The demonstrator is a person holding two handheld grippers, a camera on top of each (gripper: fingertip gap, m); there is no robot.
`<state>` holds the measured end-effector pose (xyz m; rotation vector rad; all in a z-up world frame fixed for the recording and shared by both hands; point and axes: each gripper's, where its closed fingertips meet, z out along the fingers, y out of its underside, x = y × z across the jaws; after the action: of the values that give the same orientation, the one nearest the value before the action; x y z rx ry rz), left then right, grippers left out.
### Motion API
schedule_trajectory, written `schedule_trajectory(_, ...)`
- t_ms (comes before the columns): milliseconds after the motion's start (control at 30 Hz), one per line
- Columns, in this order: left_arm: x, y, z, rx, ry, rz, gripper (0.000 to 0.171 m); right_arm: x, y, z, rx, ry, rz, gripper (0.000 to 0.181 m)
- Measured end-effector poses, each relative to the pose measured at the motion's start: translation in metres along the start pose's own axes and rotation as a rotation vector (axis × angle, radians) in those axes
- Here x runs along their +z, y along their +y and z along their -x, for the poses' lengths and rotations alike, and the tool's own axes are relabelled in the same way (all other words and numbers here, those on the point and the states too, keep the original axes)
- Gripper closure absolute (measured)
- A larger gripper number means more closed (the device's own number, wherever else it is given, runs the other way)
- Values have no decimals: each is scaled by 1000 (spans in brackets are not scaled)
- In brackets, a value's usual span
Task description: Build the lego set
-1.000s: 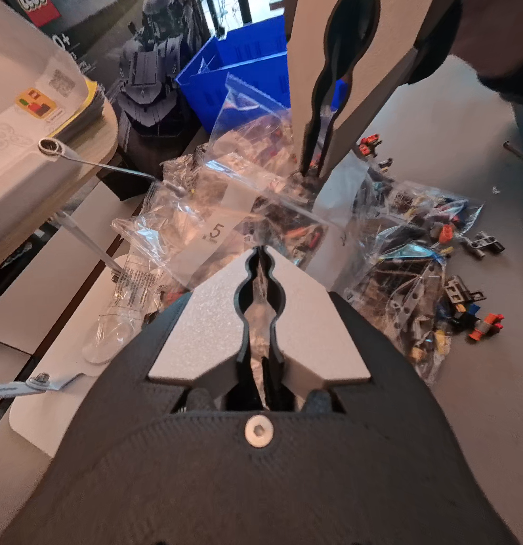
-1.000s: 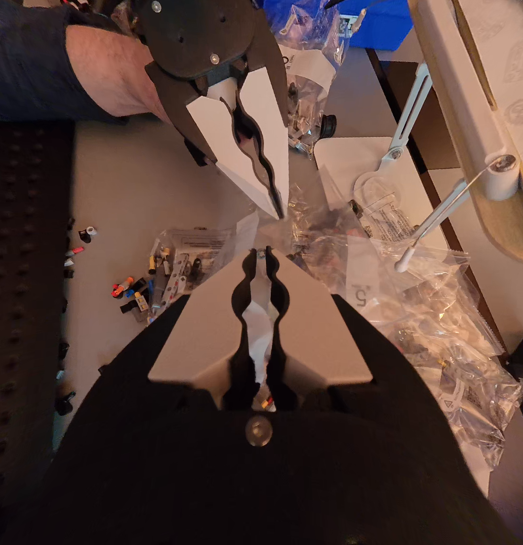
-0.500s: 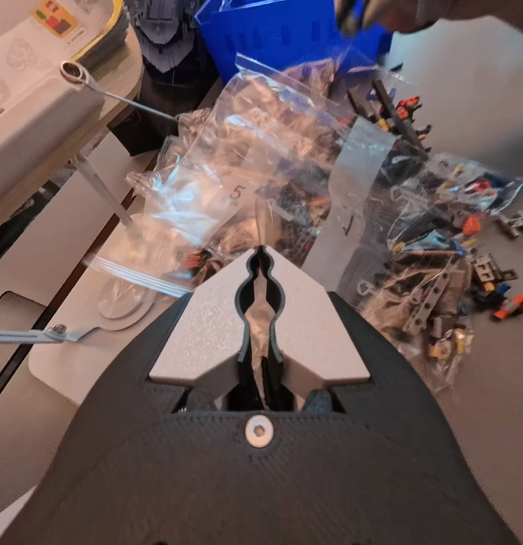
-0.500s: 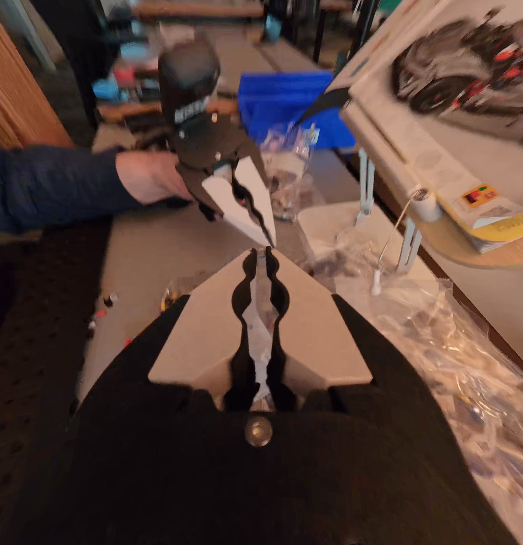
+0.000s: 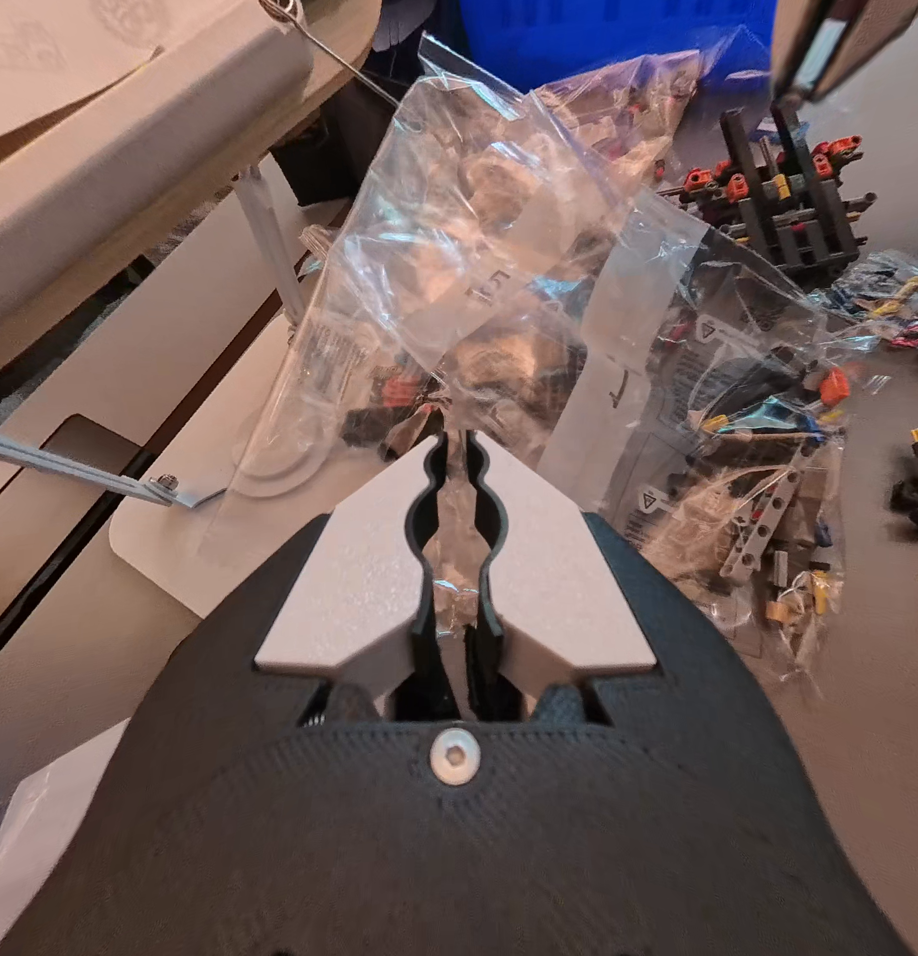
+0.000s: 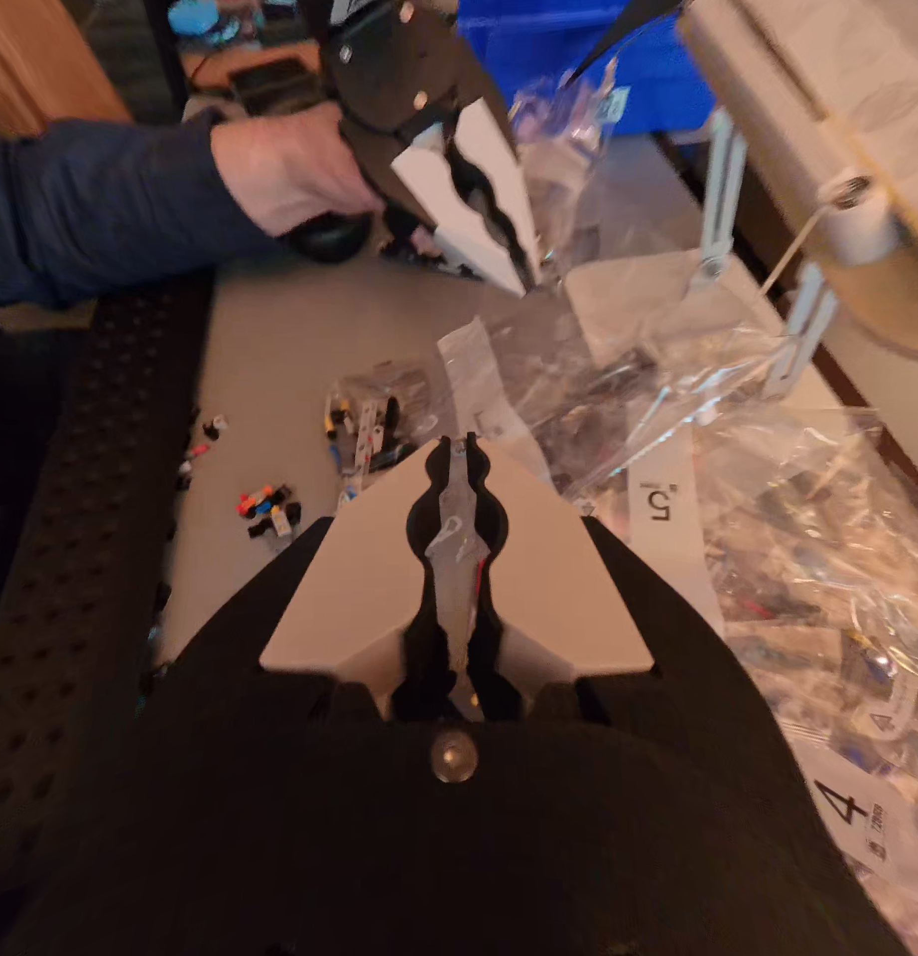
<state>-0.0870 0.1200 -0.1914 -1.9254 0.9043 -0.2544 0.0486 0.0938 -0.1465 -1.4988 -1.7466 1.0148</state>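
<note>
Left gripper (image 5: 455,439), pale angular fingers on a black printed body, clenched on a crumpled neck of clear plastic bag (image 5: 477,248) that fans up and out ahead of the tips, lifted off the table. Dark and red lego pieces bunched low inside that bag, just beyond the fingertips. Seen again in the right wrist view (image 6: 529,269), gripped by a hand (image 6: 286,176) in a dark blue sleeve, tips pointing down toward the heap of bags.

Right gripper (image 6: 457,442), same pale fingers on black, clenched too, with a strip of crinkled clear plastic pinched along the wavy slot between the fingers; which bag that strip belongs to cannot be told.

Around both, more clear bags of mixed small lego parts (image 6: 808,543) spread over the grey table (image 6: 270,372), several with white paper labels. Loose red, blue and black pieces (image 6: 265,509) scattered left of the right gripper. Farther off in the left wrist view, a partly built dark grey lego frame with red connectors (image 5: 777,202) standing on the table, a blue plastic bin (image 5: 601,36) behind it, and a wooden stand with an open instruction booklet (image 5: 99,103) at the left.
</note>
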Motion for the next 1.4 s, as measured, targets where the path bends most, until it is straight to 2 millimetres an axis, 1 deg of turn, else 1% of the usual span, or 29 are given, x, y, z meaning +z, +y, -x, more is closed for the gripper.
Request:
schedule_trajectory(67, 1, 0, -1, -1, 3, 0, 166, 6, 12, 13, -13, -66, 78, 178)
schedule_trajectory(133, 1, 1, 0, -8, 1, 2, 165, 13, 26, 33, -34, -161, 157, 178)
schedule_trajectory(267, 5, 5, 0, -10, 3, 14, 164, 30, 60, 64, -76, -291, 361, 178)
schedule_trajectory(333, 6, 8, 0, 1, -3, 32, 163, 39, 73, 74, -85, -336, 435, 177)
schedule_trajectory(467, 3, 4, 3, 33, -32, 23, 162, 53, 86, 81, -79, -373, 503, 177)
schedule_trajectory(600, 2, 3, 3, 36, -32, 20, 162, 59, 92, 85, -92, -386, 532, 177)
schedule_trajectory(733, 3, 4, 4, 37, -40, 27, 165, 59, 91, 86, -91, -393, 530, 177)
schedule_trajectory(900, 2, 5, 7, 37, -63, 33, 170, 61, 90, 95, -104, -420, 533, 170)
schedule_trajectory(933, 1, 4, 9, 34, -67, 30, 170, 61, 90, 93, -112, -407, 533, 170)
schedule_trajectory(1033, -2, 5, 14, 20, -90, 27, 171, 60, 82, 80, -118, -328, 500, 177)
schedule_trajectory(1133, -4, 6, 18, 5, -99, 26, 171, 55, 76, 79, -106, -331, 461, 176)
schedule_trajectory(1200, -4, 7, 19, -1, -104, 30, 169, 54, 79, 87, -111, -369, 473, 174)
schedule_trajectory(1300, -3, 10, 20, -3, -110, 43, 168, 54, 86, 104, -136, -438, 518, 171)
schedule_trajectory(1400, -3, 11, 21, -7, -111, 48, 166, 55, 90, 115, -143, -479, 546, 166)
